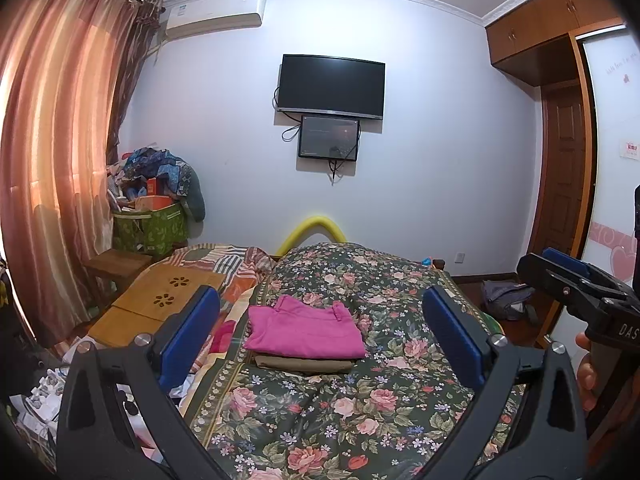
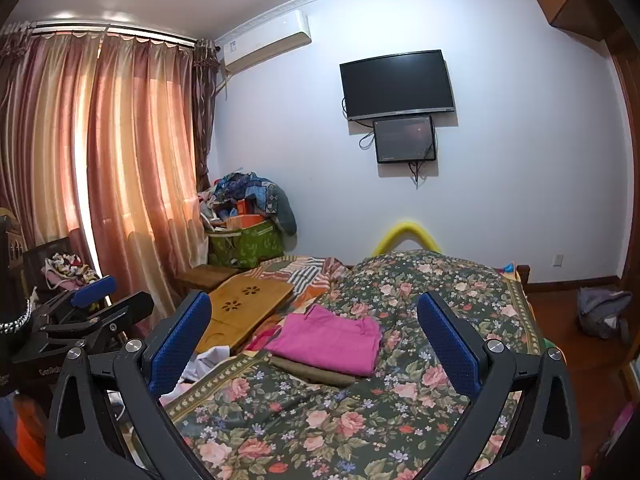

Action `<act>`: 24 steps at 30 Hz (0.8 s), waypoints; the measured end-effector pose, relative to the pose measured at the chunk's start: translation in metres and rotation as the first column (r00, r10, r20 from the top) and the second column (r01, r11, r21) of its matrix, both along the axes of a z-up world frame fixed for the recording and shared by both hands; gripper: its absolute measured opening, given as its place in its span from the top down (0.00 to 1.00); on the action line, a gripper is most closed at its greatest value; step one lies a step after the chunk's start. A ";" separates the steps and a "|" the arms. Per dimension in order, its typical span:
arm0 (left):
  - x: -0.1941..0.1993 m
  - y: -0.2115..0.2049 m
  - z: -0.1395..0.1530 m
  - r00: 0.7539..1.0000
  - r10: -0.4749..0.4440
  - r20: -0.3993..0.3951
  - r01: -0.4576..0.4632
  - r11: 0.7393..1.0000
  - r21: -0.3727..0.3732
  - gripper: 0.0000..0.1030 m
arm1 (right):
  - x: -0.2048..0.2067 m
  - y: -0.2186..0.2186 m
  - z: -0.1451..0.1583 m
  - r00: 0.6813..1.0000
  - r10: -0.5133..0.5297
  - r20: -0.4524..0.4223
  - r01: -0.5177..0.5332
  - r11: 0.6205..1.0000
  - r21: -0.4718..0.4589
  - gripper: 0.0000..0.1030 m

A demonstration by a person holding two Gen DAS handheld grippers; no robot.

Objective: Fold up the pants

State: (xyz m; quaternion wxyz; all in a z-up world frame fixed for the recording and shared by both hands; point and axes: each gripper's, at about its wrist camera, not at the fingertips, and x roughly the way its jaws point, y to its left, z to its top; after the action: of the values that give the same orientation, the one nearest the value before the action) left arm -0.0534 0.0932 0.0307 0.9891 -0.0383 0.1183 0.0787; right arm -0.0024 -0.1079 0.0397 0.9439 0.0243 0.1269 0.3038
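Folded pink pants [image 1: 306, 330] lie on top of a folded olive-brown garment [image 1: 304, 364] on the floral bedspread [image 1: 320, 412]. They also show in the right wrist view [image 2: 328, 340], above the olive garment [image 2: 312, 372]. My left gripper [image 1: 320, 332] is open and empty, held above the bed short of the stack. My right gripper [image 2: 314, 336] is open and empty, also short of the stack. The right gripper shows at the right edge of the left wrist view [image 1: 576, 280]. The left gripper shows at the left of the right wrist view [image 2: 104, 300].
A wooden lap table [image 1: 160, 304] lies on the bed's left side over a patchwork quilt [image 1: 240, 268]. A green bin piled with clothes [image 1: 154, 224] stands by the curtain [image 1: 60, 160]. A grey backpack [image 1: 506, 298] lies on the floor at right. A TV [image 1: 332, 86] hangs on the far wall.
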 end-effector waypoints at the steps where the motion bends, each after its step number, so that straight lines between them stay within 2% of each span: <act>1: 0.000 0.000 0.000 1.000 -0.001 0.000 0.001 1.000 0.001 0.00 | 0.000 0.000 0.000 1.000 0.000 0.000 0.000 1.000 0.000 0.00; 24: 0.001 -0.004 0.002 1.000 -0.018 0.005 0.018 1.000 0.012 0.00 | -0.001 0.000 0.002 1.000 0.002 -0.002 -0.002 1.000 -0.001 0.00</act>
State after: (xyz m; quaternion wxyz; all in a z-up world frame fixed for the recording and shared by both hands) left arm -0.0527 0.0894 0.0325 0.9903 -0.0314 0.1156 0.0706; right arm -0.0033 -0.1084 0.0412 0.9435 0.0240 0.1282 0.3045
